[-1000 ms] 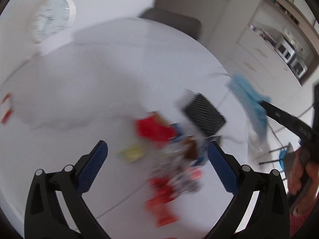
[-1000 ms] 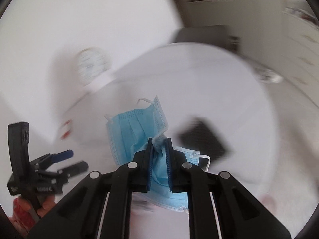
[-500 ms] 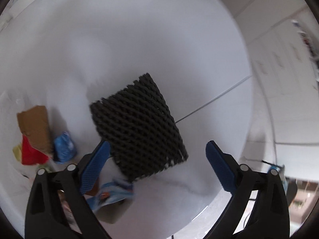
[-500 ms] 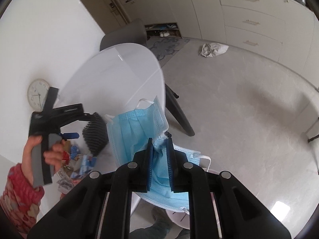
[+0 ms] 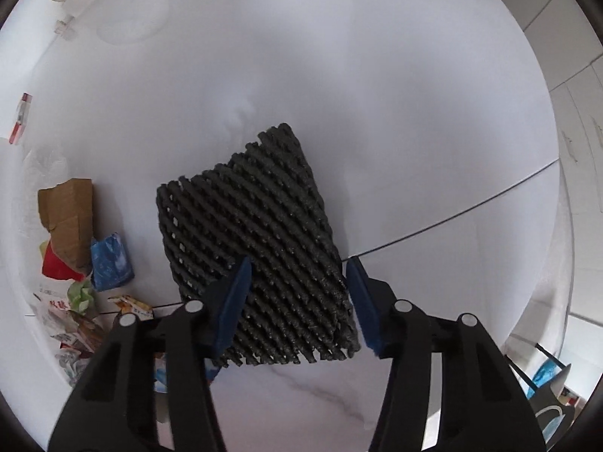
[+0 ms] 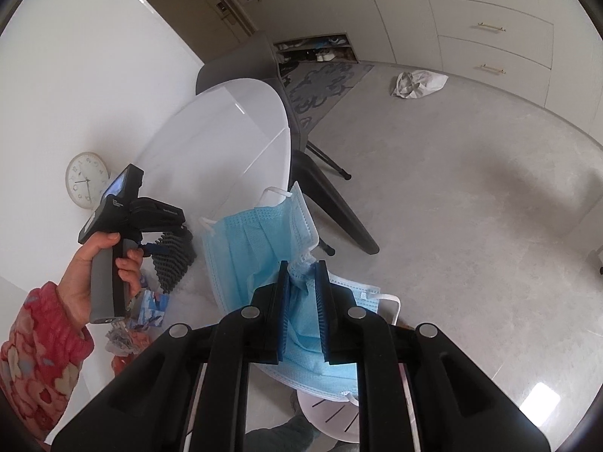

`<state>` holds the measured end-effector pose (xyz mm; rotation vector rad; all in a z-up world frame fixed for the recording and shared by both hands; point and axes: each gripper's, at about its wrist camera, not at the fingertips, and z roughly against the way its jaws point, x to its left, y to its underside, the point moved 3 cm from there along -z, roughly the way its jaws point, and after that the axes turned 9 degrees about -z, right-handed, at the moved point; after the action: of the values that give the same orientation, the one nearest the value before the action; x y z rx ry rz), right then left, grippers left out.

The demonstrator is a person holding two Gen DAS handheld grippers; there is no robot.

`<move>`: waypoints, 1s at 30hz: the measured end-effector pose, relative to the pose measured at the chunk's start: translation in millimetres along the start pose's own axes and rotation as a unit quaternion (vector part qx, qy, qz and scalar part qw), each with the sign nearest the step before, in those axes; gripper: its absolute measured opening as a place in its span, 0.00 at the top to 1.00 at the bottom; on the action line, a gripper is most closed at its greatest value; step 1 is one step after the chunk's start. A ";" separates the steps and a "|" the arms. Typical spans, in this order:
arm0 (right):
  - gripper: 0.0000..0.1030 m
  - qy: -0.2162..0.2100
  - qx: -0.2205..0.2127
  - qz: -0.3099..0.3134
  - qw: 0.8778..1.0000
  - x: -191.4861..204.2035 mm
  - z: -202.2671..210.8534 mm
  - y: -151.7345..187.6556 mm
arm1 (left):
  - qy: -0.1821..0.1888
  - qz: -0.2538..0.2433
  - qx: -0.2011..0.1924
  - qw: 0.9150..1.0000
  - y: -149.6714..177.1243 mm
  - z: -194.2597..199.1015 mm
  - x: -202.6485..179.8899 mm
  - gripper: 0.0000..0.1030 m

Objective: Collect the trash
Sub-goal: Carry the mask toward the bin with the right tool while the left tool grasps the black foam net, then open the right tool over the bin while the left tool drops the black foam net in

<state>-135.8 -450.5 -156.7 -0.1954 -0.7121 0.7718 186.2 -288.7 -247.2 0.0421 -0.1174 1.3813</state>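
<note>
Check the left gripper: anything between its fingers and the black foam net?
Nothing visible. The left gripper is open, with its blue pads on either side of the near end of the black foam net on the white table. The wrapper pile lies off to the left, outside the fingers.

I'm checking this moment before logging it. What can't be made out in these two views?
- Left wrist view: whether the left gripper already pinches the black foam mesh sleeve; the sleeve hides the pad contact.
- Left wrist view: the small printed wrappers are too warped at the edge to read.
- Right wrist view: the white bin under the blue face mask is mostly hidden by the right gripper.
</note>
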 end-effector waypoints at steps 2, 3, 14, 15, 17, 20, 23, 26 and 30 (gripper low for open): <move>0.85 -0.002 0.003 -0.001 1.000 1.6 3.0 2.4 | 0.000 0.004 -0.005 1.000 -1.2 -1.1 0.8 0.58; 0.85 -0.002 0.003 -0.002 1.000 -0.1 2.1 2.3 | 0.001 0.005 -0.007 1.000 -3.2 -2.4 -3.4 0.62; 0.85 0.034 0.006 0.013 0.999 -21.0 3.8 28.3 | 0.049 -0.062 -0.072 0.994 27.1 56.8 2.2 0.84; 0.85 0.039 0.008 0.017 0.999 -23.3 3.4 32.7 | 0.052 -0.072 -0.079 0.993 32.8 64.4 -0.5 0.84; 0.85 0.057 0.019 0.029 0.998 -30.3 -0.3 48.4 | 0.062 -0.106 -0.098 0.988 48.8 86.1 -8.2 0.84; 0.85 0.084 0.042 0.053 0.994 -39.6 -16.7 76.1 | 0.071 -0.161 -0.122 0.977 70.9 116.2 -20.1 0.84; 0.85 0.099 0.079 0.052 0.991 -55.4 -50.7 109.6 | 0.096 -0.212 -0.140 0.962 108.8 142.6 -38.0 0.84; 0.85 0.107 0.117 0.033 0.987 -74.1 -97.2 142.0 | 0.124 -0.256 -0.140 0.948 150.1 145.0 -47.3 0.84; 0.67 0.118 0.151 0.006 0.981 -93.0 -149.7 168.5 | 0.152 -0.314 -0.126 0.929 205.2 149.5 -48.8 0.84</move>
<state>-180.6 -381.8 -386.4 -0.0140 -0.3640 0.8426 -32.8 -312.4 -112.0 -0.3252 -0.0157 0.7086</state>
